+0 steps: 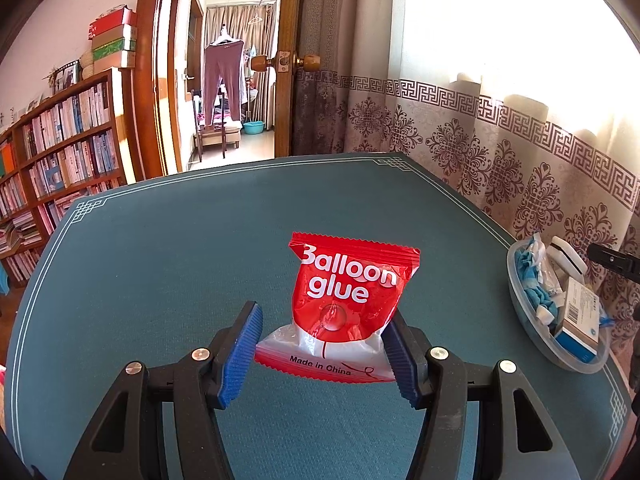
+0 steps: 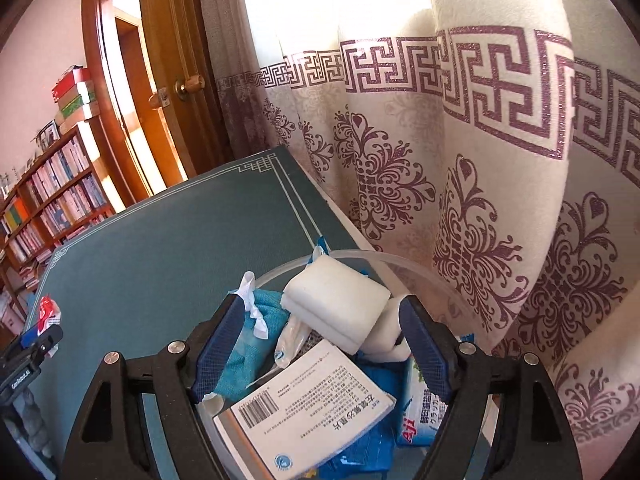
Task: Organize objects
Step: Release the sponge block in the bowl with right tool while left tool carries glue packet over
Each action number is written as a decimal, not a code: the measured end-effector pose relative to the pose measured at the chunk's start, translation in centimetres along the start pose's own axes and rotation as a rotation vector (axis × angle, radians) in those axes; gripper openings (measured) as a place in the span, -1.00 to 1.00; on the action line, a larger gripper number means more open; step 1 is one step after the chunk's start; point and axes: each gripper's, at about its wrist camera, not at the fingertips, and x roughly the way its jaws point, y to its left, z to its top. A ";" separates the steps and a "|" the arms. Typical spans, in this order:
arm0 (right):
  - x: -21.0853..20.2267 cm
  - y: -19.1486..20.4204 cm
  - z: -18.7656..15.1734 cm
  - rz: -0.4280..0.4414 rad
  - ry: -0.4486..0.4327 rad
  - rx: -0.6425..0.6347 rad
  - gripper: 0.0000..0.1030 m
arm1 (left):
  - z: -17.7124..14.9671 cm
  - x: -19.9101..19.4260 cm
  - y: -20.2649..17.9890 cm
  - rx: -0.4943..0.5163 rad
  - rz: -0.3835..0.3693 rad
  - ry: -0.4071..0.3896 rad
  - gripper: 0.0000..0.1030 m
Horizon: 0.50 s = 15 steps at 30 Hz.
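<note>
A red and white "Balloon glue" packet [image 1: 348, 300] lies on the teal table mat [image 1: 160, 264]. My left gripper [image 1: 324, 356] is open around the packet's near end, one blue pad on each side; the right pad touches its edge. A clear round plastic bowl [image 1: 520, 304] at the table's right edge holds several items. In the right wrist view my right gripper [image 2: 320, 348] is open above that bowl [image 2: 360, 256], over a white foam block [image 2: 336, 304], a white and blue box [image 2: 312, 404] and blue cloth [image 2: 248, 340]. It holds nothing.
A patterned curtain [image 1: 500, 152] hangs close behind the table's right side. A bookshelf [image 1: 60, 148] and an open doorway [image 1: 228, 80] lie beyond the far edge. The left gripper with the red packet shows at the far left of the right wrist view [image 2: 36, 340].
</note>
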 end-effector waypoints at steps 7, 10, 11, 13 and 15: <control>-3.7 -0.4 -3.3 0.021 -0.015 -0.017 0.56 | -0.3 -0.1 -1.6 0.055 -0.006 -0.002 0.22; -4.9 -1.1 -4.2 0.037 -0.012 0.002 0.56 | -0.3 -0.1 -2.0 0.067 -0.011 0.003 0.22; -5.3 -1.4 -4.5 0.041 -0.008 0.007 0.56 | -0.3 -0.1 -2.2 0.064 -0.010 0.010 0.22; -5.9 -1.8 -4.9 0.047 -0.005 0.005 0.56 | -0.6 0.0 -2.5 0.055 -0.019 0.031 0.22; -6.4 -2.0 -5.2 0.045 -0.008 -0.007 0.56 | -0.9 0.1 -3.3 0.061 -0.028 0.051 0.22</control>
